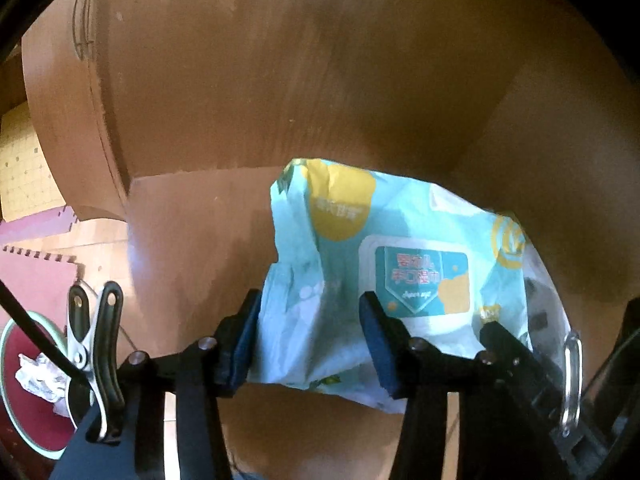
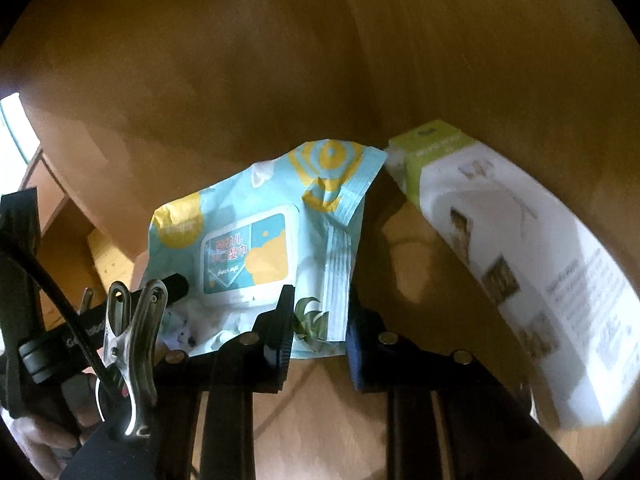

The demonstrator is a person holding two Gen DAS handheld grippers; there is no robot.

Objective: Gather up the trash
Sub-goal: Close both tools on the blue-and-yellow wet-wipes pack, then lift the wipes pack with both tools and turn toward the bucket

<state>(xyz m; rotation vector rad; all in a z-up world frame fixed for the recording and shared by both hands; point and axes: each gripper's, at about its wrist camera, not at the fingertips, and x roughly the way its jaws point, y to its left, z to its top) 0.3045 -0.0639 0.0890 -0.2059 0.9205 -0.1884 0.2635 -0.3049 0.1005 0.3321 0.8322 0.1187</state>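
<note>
Both claws meet at one crumpled wet-wipe packet [image 1: 384,264], which sits inside a brown cardboard box [image 1: 280,80]. We see our left claw [image 1: 308,344] with the packet's near edge between its blue pads, though we cannot tell if they press on it. Our right claw [image 2: 320,336] pinches the packet's sealed end. Right of the packet, a green-and-white carton [image 2: 500,240] leans against the box wall. Left of the box, a round bin [image 1: 16,392] holds crumpled paper [image 1: 40,380].

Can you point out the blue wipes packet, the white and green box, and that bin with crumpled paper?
wipes packet [image 1: 352,248], left wrist view, its printed front.
white and green box [image 2: 520,248], right wrist view, its white face.
bin [image 1: 10,412], left wrist view, its pale green rim.
</note>
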